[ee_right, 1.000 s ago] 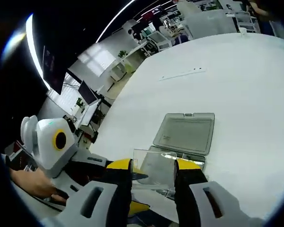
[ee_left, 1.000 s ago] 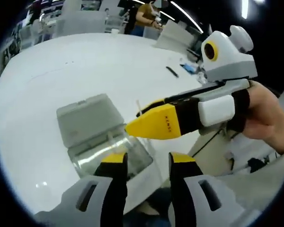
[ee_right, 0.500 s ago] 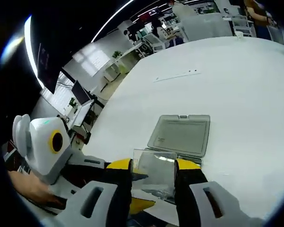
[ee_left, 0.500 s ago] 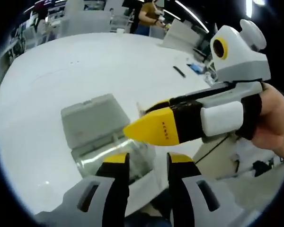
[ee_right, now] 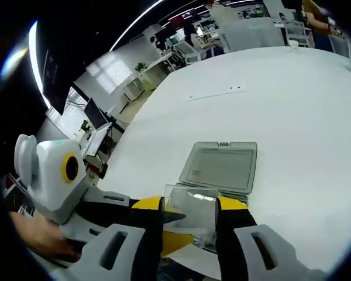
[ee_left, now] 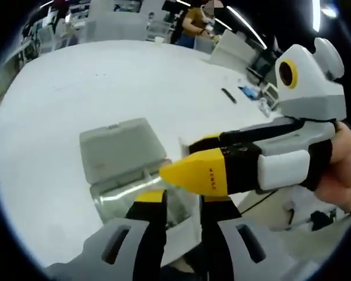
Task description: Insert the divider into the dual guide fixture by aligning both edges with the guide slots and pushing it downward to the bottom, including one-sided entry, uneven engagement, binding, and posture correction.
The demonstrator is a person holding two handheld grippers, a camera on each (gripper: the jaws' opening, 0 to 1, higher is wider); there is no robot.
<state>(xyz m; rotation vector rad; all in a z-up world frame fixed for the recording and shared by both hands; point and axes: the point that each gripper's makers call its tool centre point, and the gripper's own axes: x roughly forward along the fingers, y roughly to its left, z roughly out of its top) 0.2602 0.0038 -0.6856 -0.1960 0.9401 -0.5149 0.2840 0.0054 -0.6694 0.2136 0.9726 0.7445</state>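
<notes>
White table (ee_right: 292, 88), right claw (ee_right: 189, 206) around divider (ee_right: 190, 205)

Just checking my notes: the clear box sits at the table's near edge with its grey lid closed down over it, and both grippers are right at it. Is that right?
Not quite. The grey lid is open, lying flat on the white table behind the clear box, as the right gripper view shows. The rest holds: the box sits at the near edge with the left gripper and right gripper at it.

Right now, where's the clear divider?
In the right gripper view the clear divider stands between the right gripper jaws, just in front of the grey open case near the white table edge.
</notes>
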